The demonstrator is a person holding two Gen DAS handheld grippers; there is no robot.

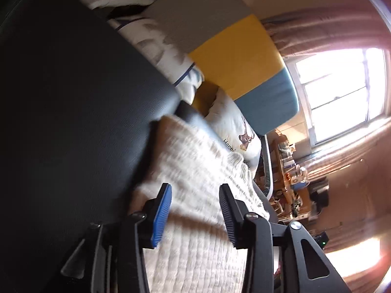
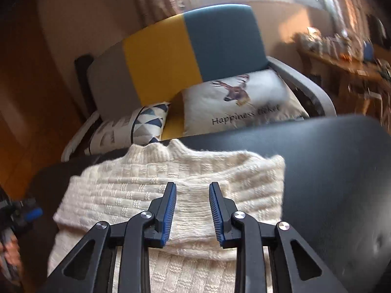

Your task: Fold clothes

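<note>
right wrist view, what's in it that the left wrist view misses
Only the right wrist view shows the right gripper, open over the sweater, the sweater's collar and the cushion's "Happiness" lettering. Only the left wrist view shows the left gripper, open, and the green light. Both share the cream knit sweater on the black surface, the deer cushion and the grey-yellow-blue sofa back.

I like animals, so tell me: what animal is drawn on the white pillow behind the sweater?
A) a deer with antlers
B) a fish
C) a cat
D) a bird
A: in the right wrist view, the white pillow on the striped chair shows a deer's head with antlers above the writing, behind the cream sweater.
</note>
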